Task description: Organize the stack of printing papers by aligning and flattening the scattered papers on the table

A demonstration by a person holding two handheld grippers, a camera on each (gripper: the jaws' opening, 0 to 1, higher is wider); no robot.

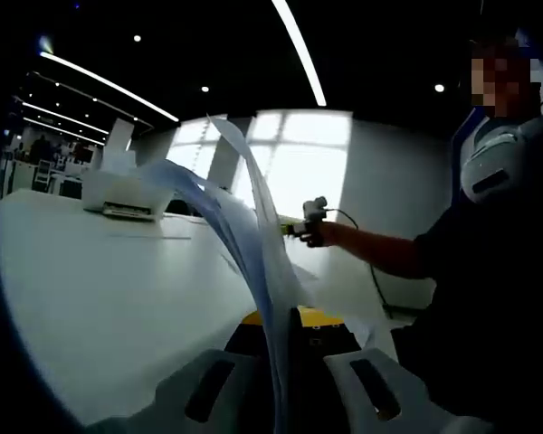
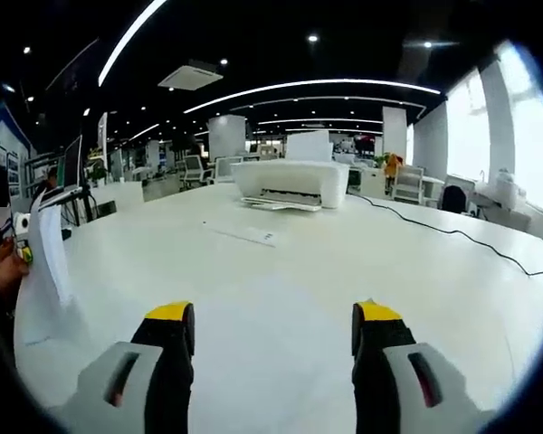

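Observation:
A sheaf of white printing papers stands on edge and curves up from between the jaws of my left gripper, which is shut on its lower edge. In the right gripper view the same papers hang at the far left over the white table, with a hand at their top. My right gripper is open above bare tabletop, nothing between its yellow-tipped fingers. In the left gripper view the right gripper is held out in a person's hand, just right of the sheets.
A white printer sits at the far side of the table, also visible as the printer at upper left. A thin paper slip lies in front of it. A black cable runs across the right side. The person stands close on the right.

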